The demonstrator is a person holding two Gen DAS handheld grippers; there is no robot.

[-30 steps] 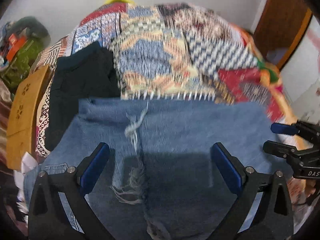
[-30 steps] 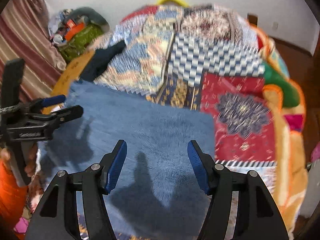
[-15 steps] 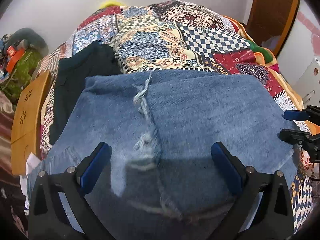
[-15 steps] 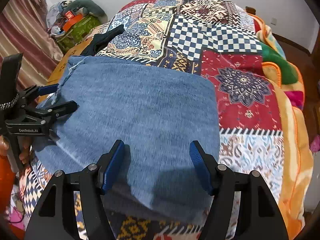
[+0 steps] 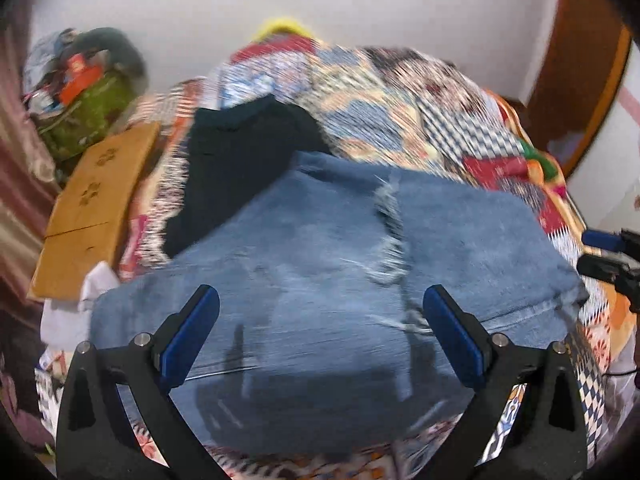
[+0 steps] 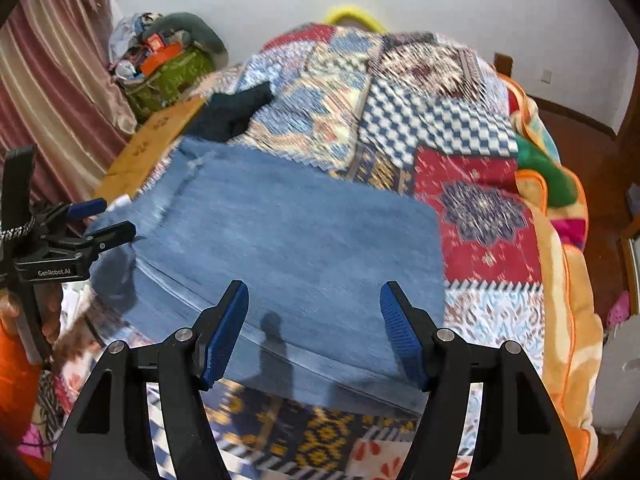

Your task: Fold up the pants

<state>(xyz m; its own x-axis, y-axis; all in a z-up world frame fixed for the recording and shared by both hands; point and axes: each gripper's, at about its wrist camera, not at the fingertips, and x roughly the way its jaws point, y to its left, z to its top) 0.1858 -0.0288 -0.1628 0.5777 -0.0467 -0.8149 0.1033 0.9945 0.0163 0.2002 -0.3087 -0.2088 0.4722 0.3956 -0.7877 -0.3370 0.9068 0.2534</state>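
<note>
both grippers hover with fingers spread wide, gripping nothing: the left gripper (image 5: 320, 332) and right gripper (image 6: 314, 330) above the folded blue jeans (image 6: 288, 248). the jeans lie flat in stacked layers on the patchwork quilt (image 6: 472, 216), a frayed white rip (image 5: 390, 236) showing only in the left wrist view. "genrobot.ai" is printed on the left gripper's body in the right wrist view. a dark garment (image 5: 240, 168) touches the jeans' far edge; a wooden board (image 5: 92, 200) lies beside the bed.
</note>
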